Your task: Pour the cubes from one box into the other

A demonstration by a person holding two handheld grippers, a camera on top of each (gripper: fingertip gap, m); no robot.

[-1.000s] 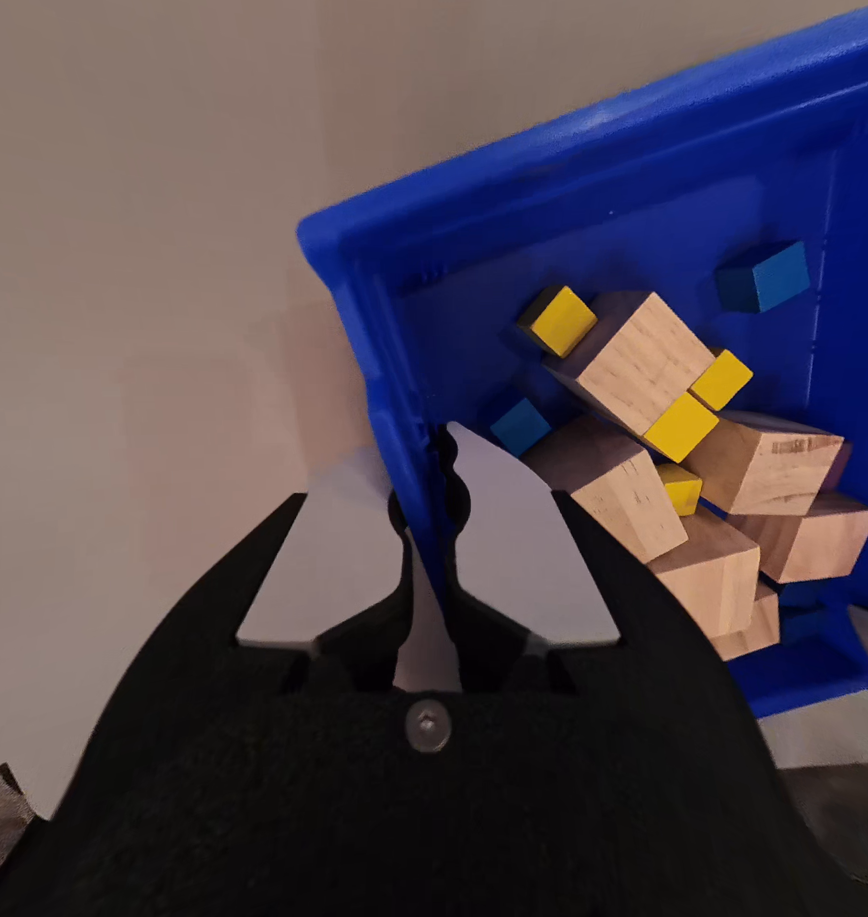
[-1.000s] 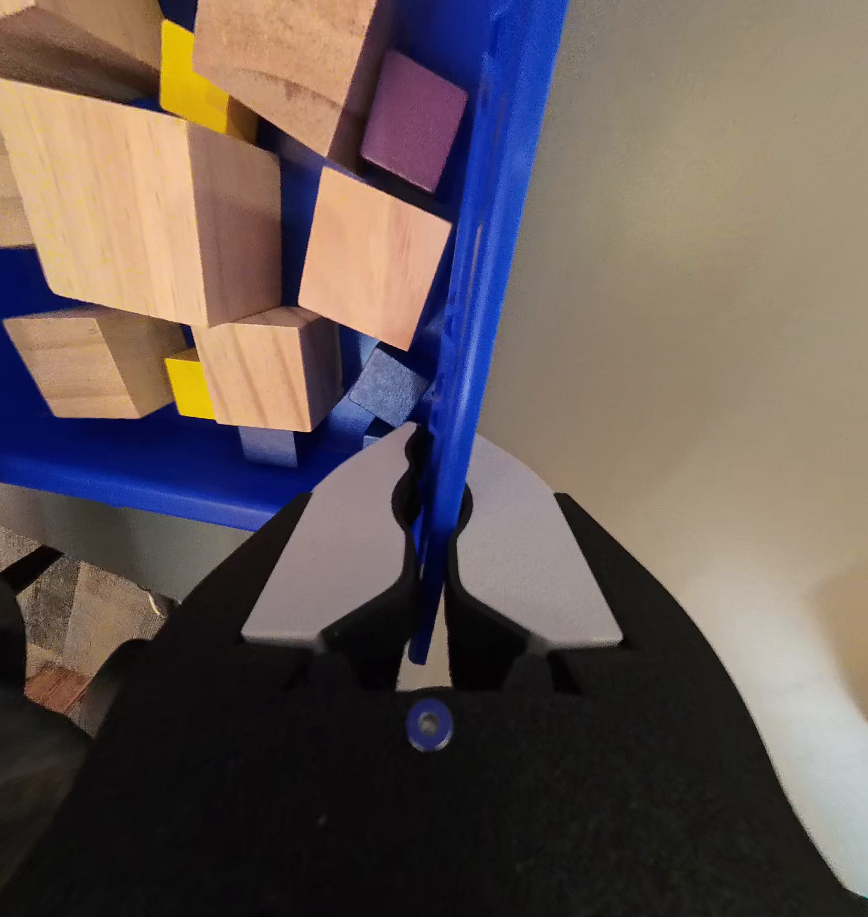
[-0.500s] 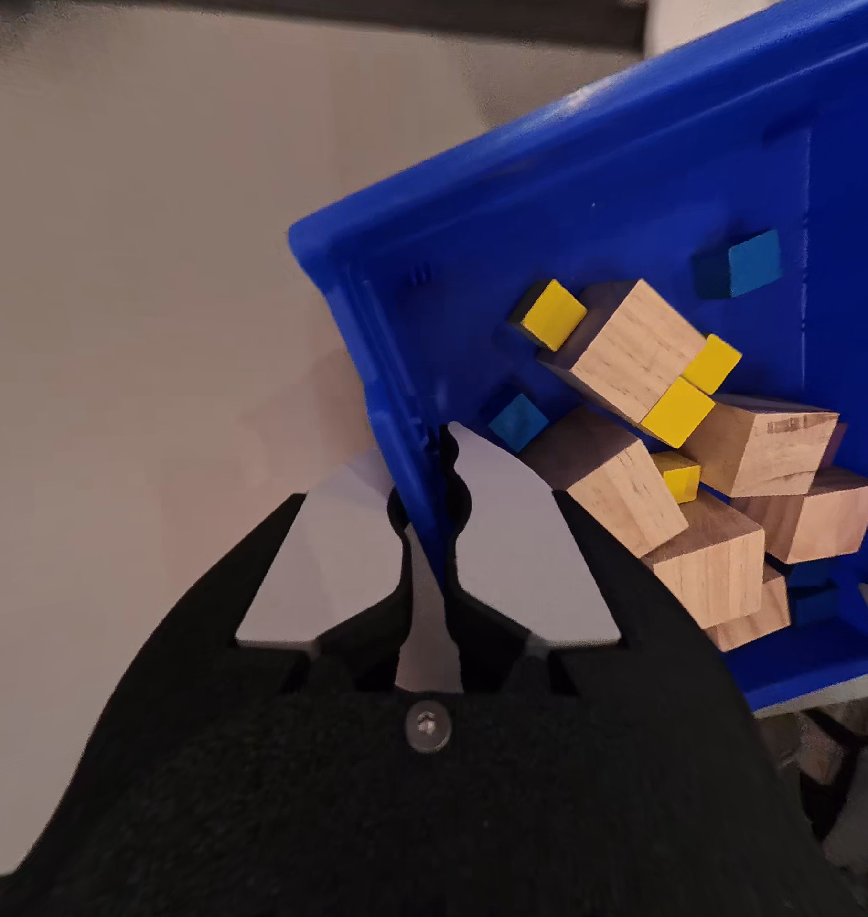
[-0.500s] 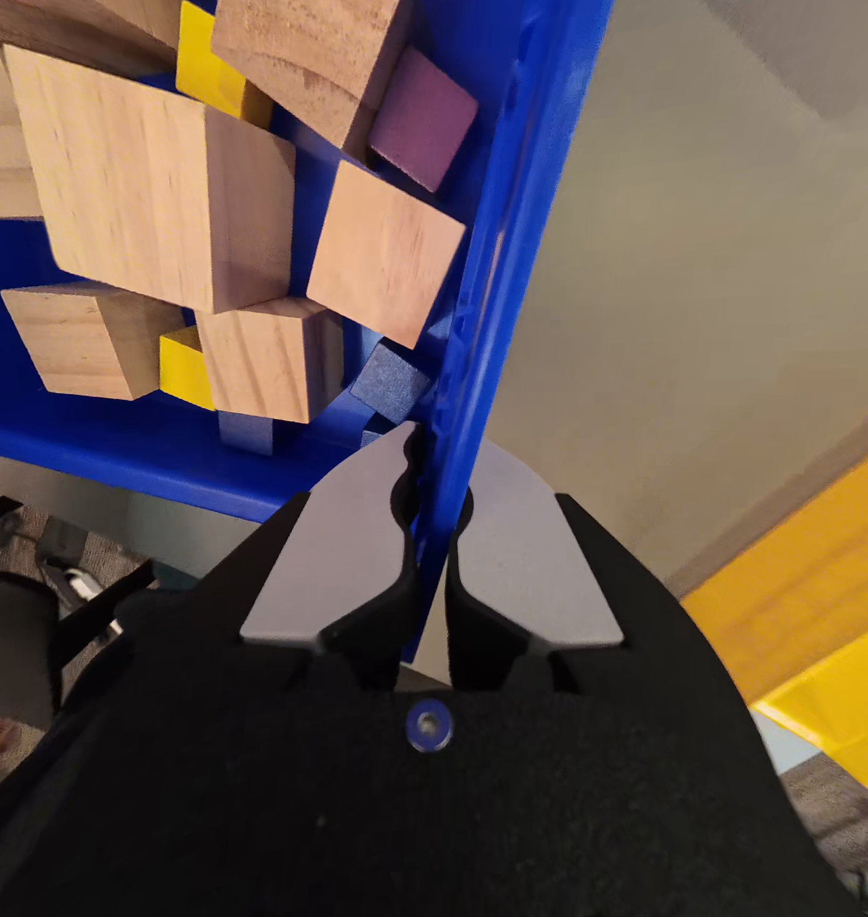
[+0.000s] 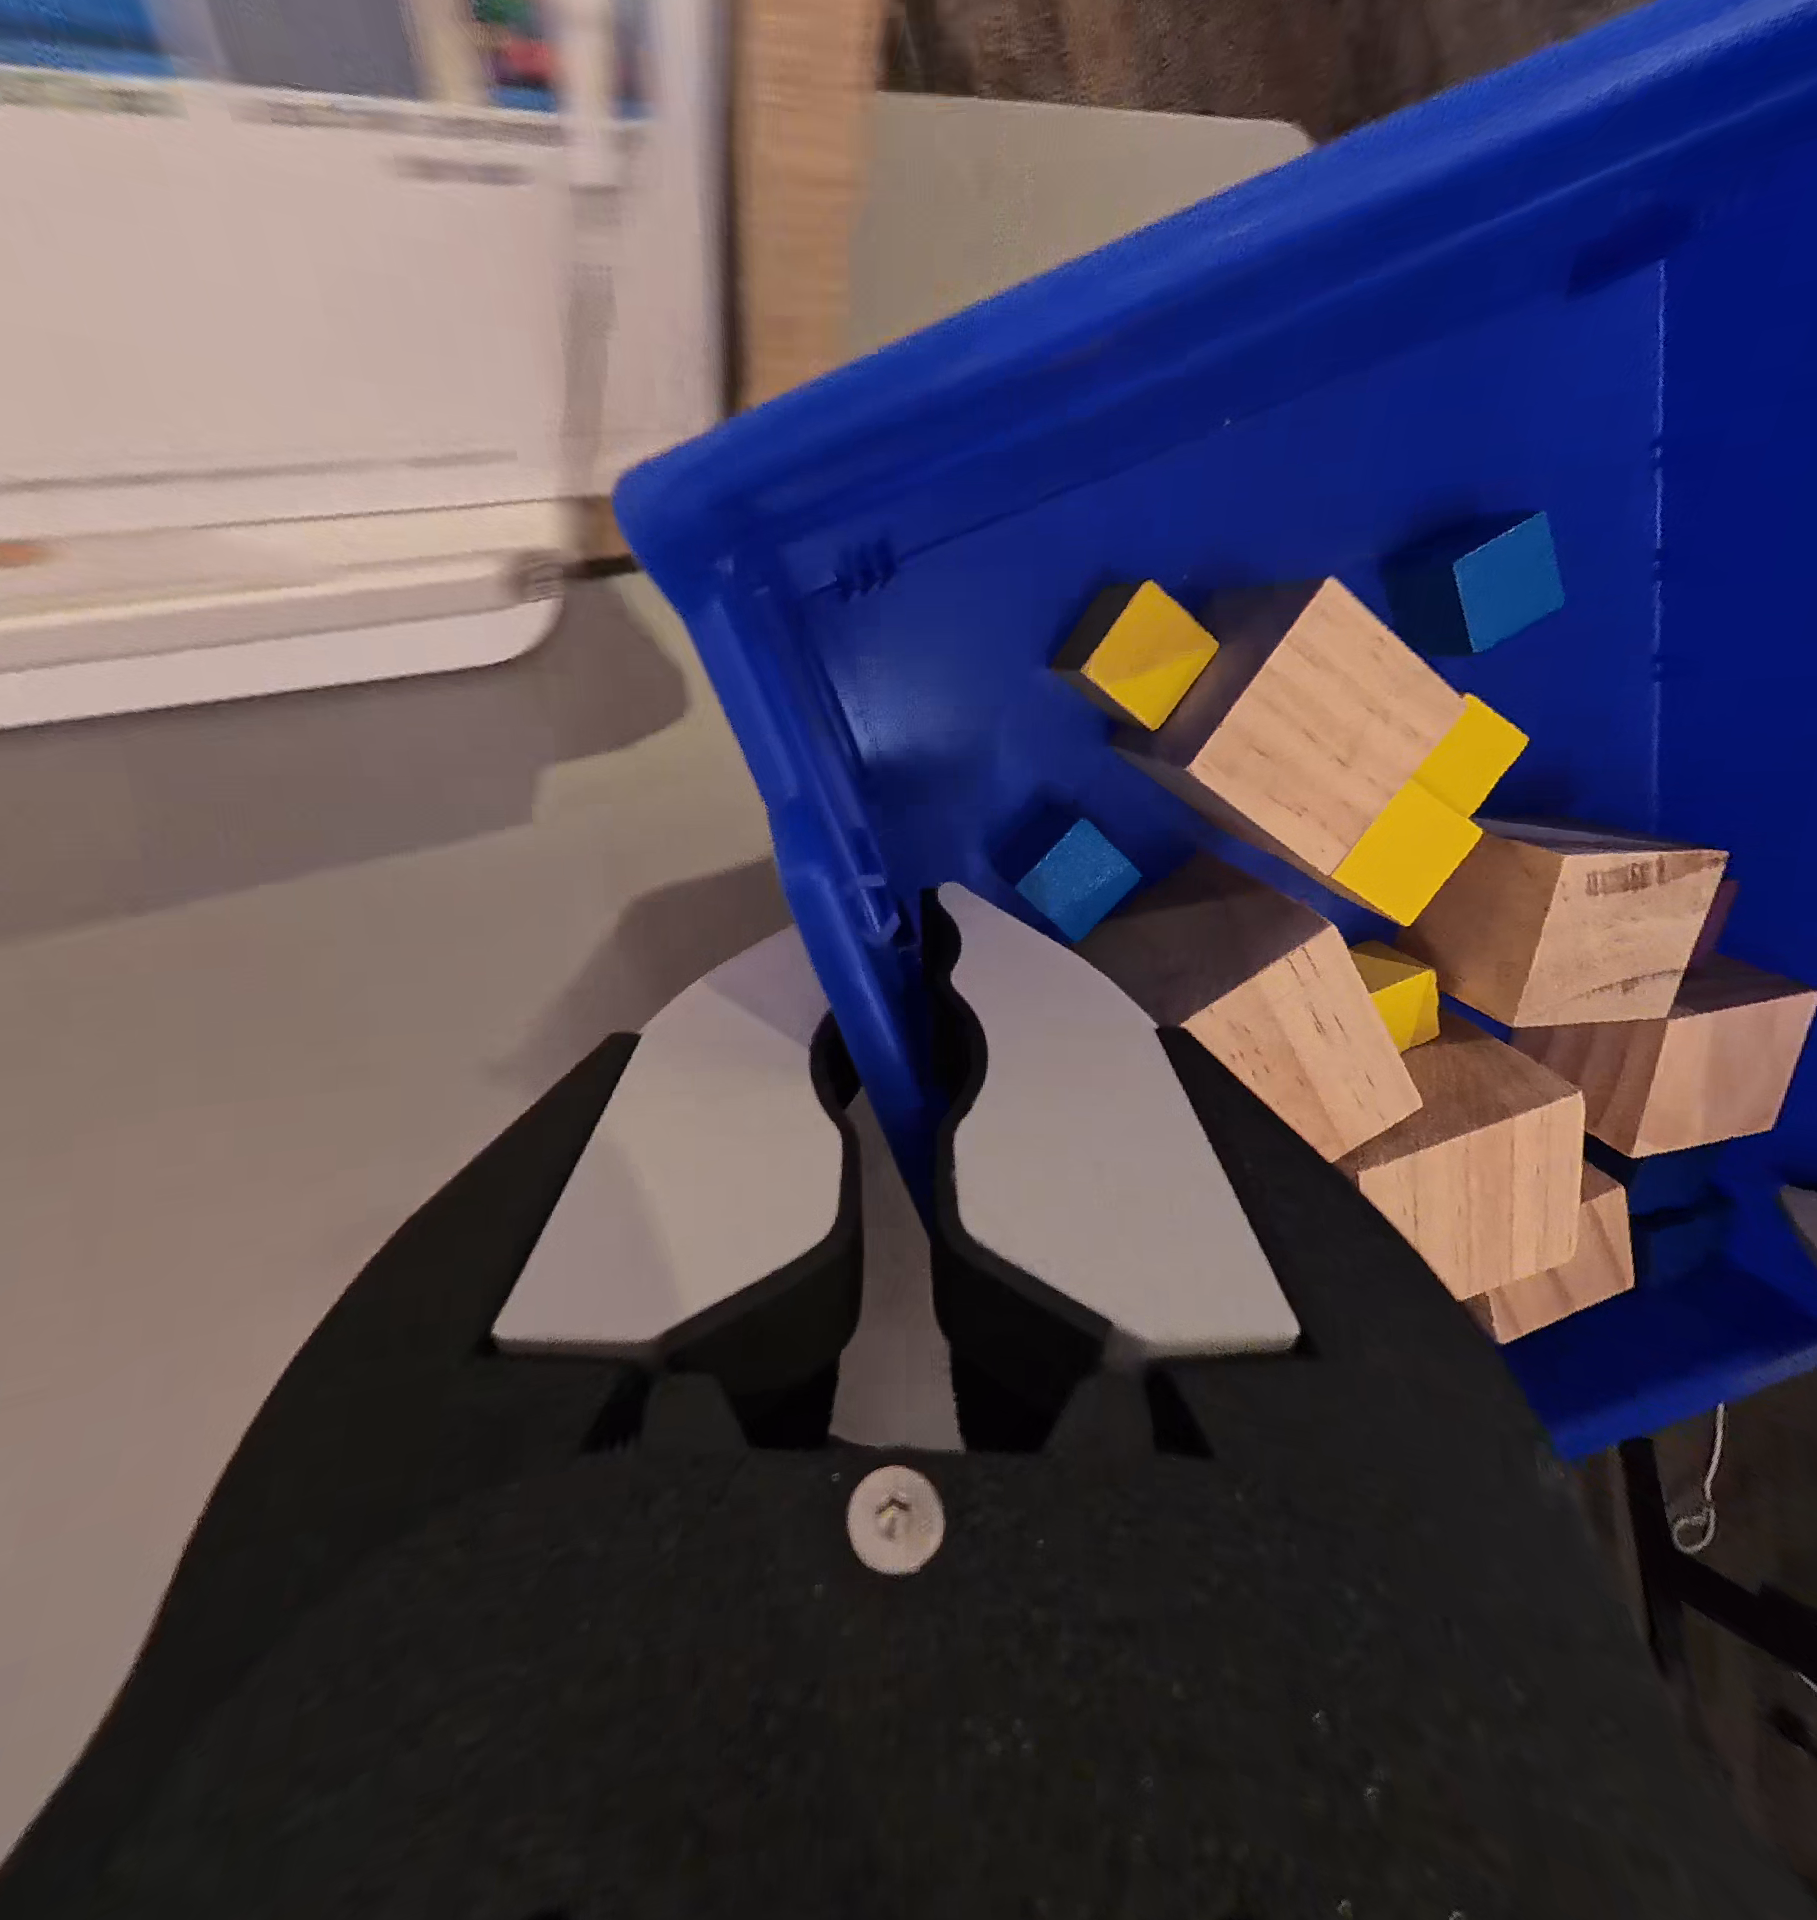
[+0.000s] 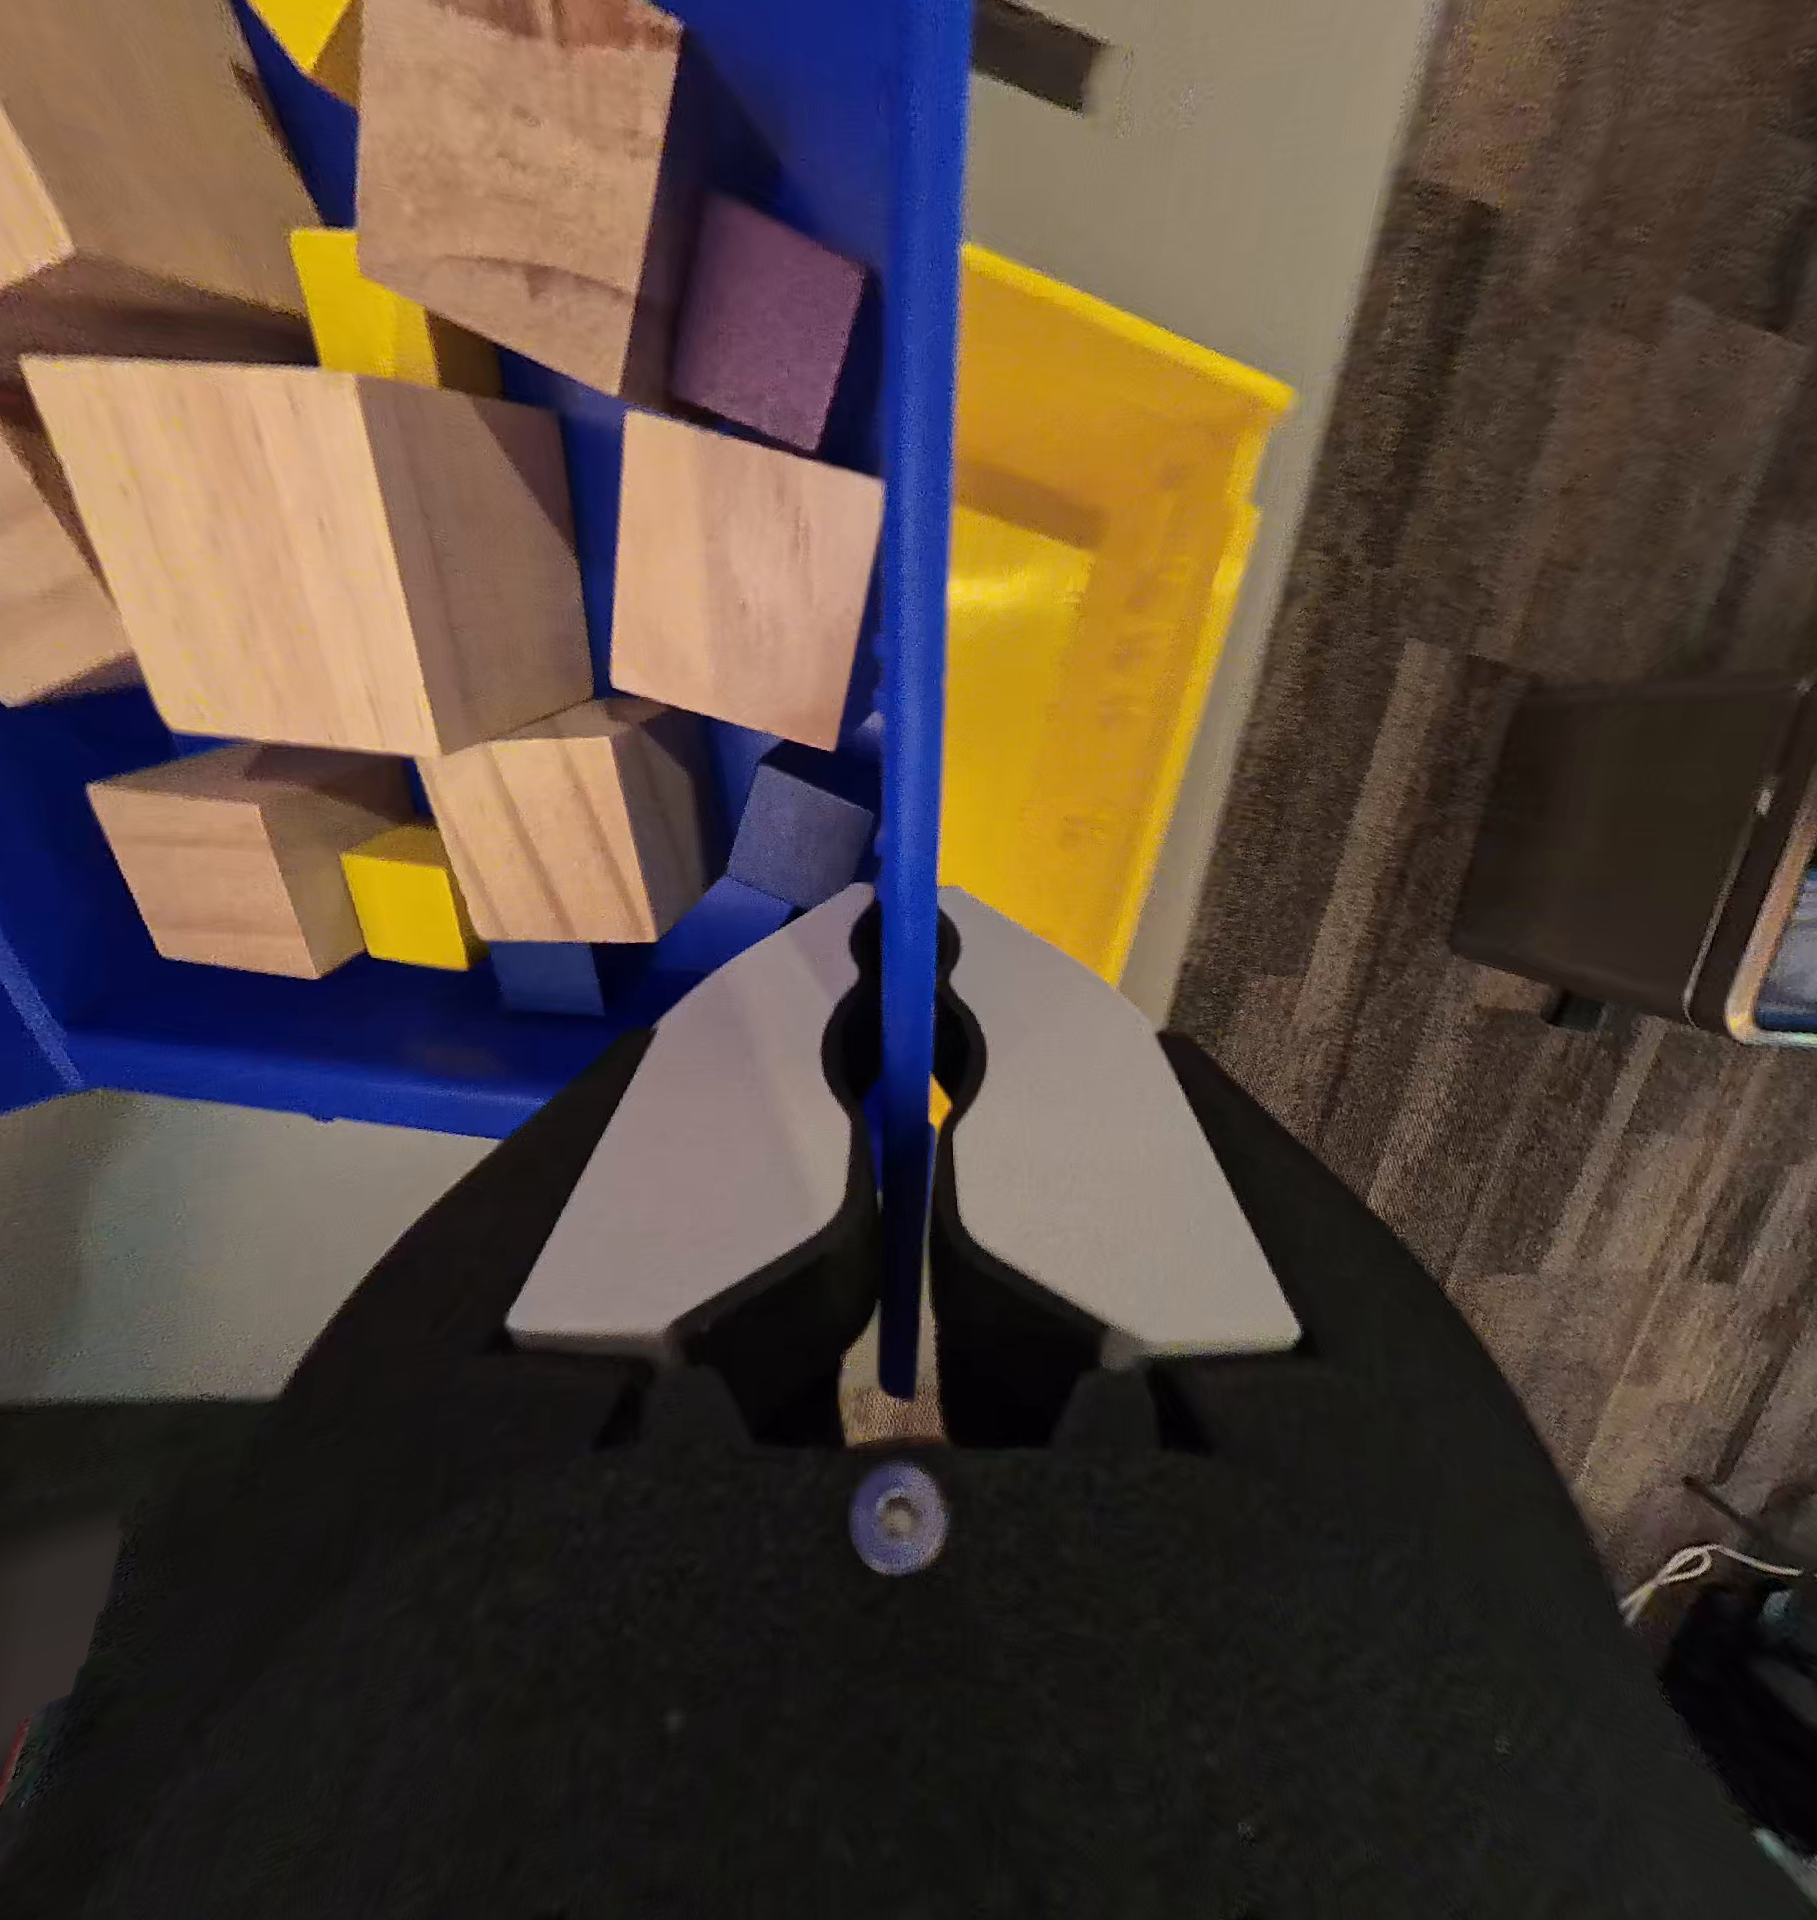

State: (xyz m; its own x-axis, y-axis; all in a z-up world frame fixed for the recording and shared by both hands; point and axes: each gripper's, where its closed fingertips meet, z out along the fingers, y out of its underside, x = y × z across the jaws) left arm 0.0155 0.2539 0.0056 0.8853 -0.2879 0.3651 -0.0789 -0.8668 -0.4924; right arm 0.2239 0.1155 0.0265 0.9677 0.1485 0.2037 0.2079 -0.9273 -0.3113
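Observation:
A blue box (image 5: 1143, 416) hangs tilted in the air between both grippers. My left gripper (image 5: 883, 925) is shut on its left wall. My right gripper (image 6: 904, 904) is shut on its right wall (image 6: 914, 520). Inside lie several plain wooden cubes (image 5: 1319, 727) (image 6: 301, 551), small yellow cubes (image 5: 1143, 649), small blue cubes (image 5: 1075, 873) and a purple cube (image 6: 769, 322), piled toward the lower side. A yellow box (image 6: 1080, 623) stands just beyond the blue wall in the right wrist view, mostly hidden by it.
A grey table top (image 5: 260, 987) lies under the left side, with a white board or panel (image 5: 239, 364) behind it. The grey table's edge (image 6: 1195, 208) and a dark wood-pattern floor (image 6: 1506, 1039) show to the right, with a dark device (image 6: 1662, 852) and cables (image 6: 1693, 1569) on the floor.
Both grippers have carried the blue box up and toward the right. The yellow box has come into the right wrist view. The cubes have barely shifted.

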